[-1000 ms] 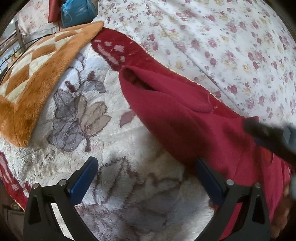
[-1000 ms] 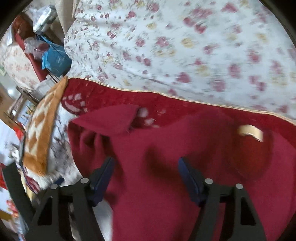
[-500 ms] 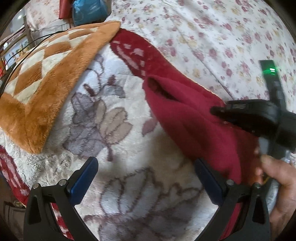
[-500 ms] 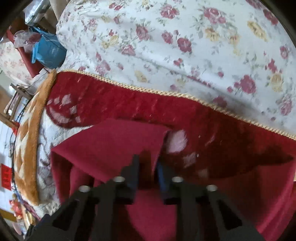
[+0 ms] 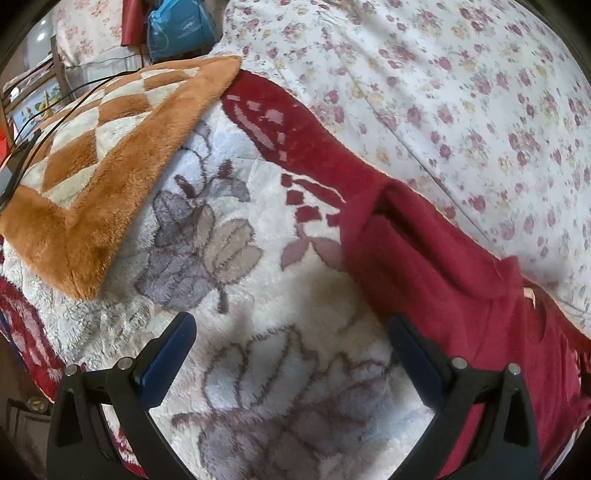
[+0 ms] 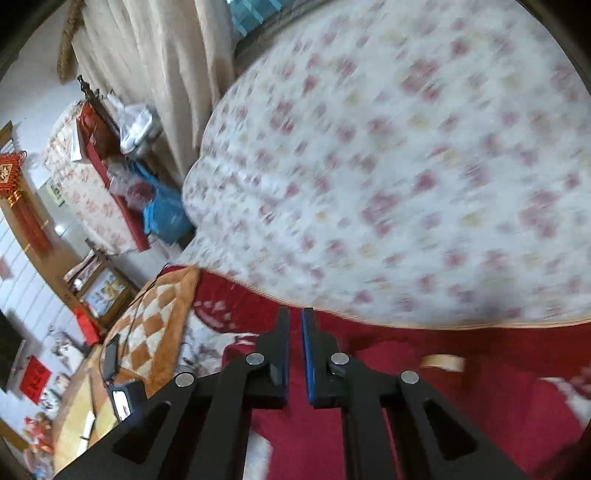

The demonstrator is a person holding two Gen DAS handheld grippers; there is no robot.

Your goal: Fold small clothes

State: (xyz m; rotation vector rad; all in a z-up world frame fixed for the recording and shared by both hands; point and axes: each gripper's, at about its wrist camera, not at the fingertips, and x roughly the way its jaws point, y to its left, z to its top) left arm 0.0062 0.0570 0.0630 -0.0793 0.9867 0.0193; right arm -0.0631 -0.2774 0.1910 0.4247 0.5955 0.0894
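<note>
A dark red fleece garment point(image 5: 443, 280) lies on the bed at the right of the left wrist view, its upper flap folded over the body. My left gripper point(image 5: 291, 350) hovers open over the white flowered blanket point(image 5: 258, 295), and its right finger point(image 5: 413, 354) is at the garment's left edge. In the blurred right wrist view my right gripper point(image 6: 294, 332) is shut and raised above the garment point(image 6: 461, 413), with nothing visible between its pads. A beige tag point(image 6: 441, 362) shows on the garment.
An orange checkered plush throw point(image 5: 110, 155) lies at the left of the blanket, with black cables and a phone point(image 6: 110, 354) on it. A rose-print quilt point(image 5: 461, 92) covers the far side of the bed. A blue bag point(image 5: 177, 29) sits beyond the bed.
The right gripper shut on the garment's flap, then rose quickly and left the left wrist view. The flap now lies folded over. The left gripper stayed open and almost still.
</note>
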